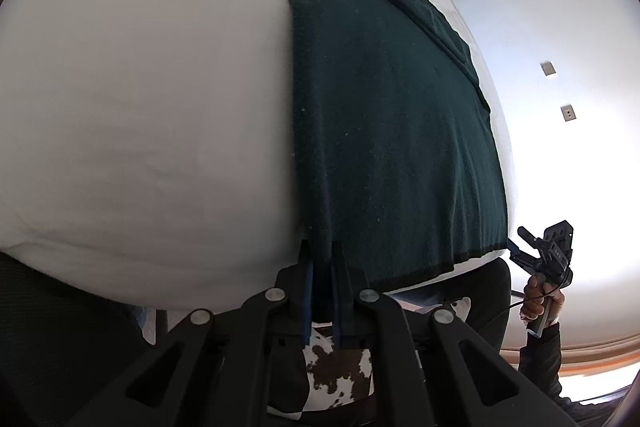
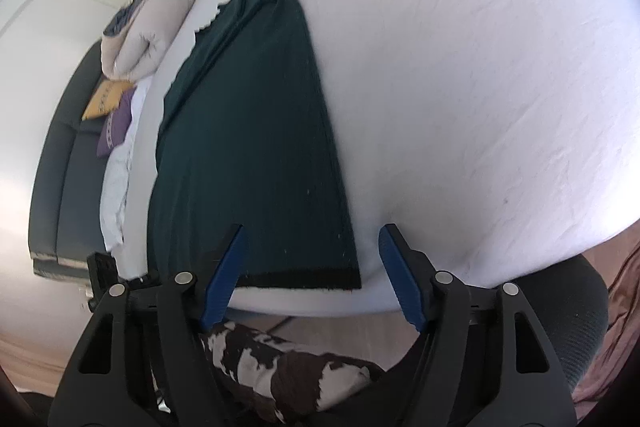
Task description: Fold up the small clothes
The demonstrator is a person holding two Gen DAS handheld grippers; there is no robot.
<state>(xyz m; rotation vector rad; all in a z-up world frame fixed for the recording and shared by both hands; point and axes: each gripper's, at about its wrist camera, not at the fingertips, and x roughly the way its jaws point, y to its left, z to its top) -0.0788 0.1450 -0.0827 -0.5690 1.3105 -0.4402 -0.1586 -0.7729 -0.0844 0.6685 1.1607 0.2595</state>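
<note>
Two tongs at table point(image 2: 480, 67) edge: left tongs point(image 1: 322, 267) pinching green garment point(image 1: 392, 115) corner; right tongs point(image 2: 312, 267) spread

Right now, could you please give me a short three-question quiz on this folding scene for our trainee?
1. True or false: the left gripper is shut on the green garment.
2. How do the right gripper's jaws stand: A) open, B) shut on cloth?
3. Fill in: the garment lies on a white ____.

Key: 1 true; 2 A; 3 sheet.
</note>
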